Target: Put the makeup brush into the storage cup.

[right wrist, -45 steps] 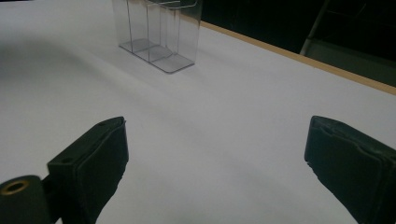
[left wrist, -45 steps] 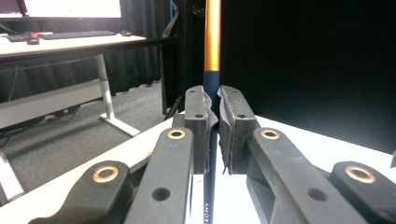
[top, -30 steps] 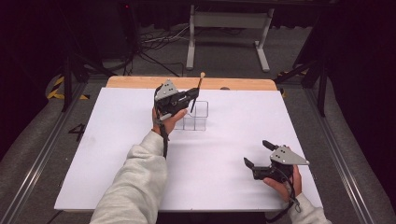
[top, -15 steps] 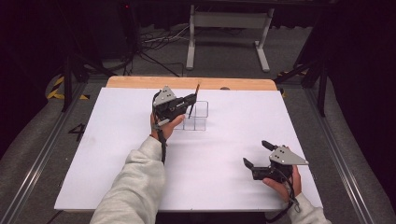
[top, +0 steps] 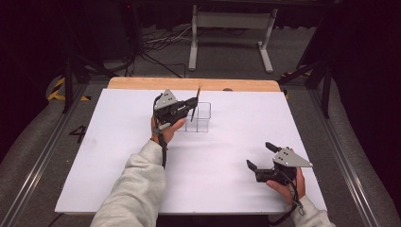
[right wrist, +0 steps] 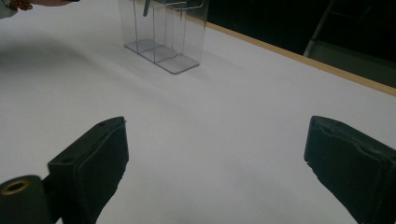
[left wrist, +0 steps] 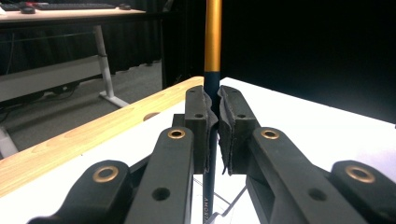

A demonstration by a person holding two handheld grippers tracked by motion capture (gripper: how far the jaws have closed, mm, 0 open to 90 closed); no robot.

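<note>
The left gripper (top: 193, 105) is clamping a brush (left wrist: 212, 56) upright over the clear holder (top: 199, 117) near the table's (top: 118, 118) far edge. It's drifting in from the holder's left since a second ago, brush straightening. Risk: the tip is catching a divider and tipping the light holder. The right gripper (top: 257, 156) is idling wide open, empty, near the right corner.
</note>
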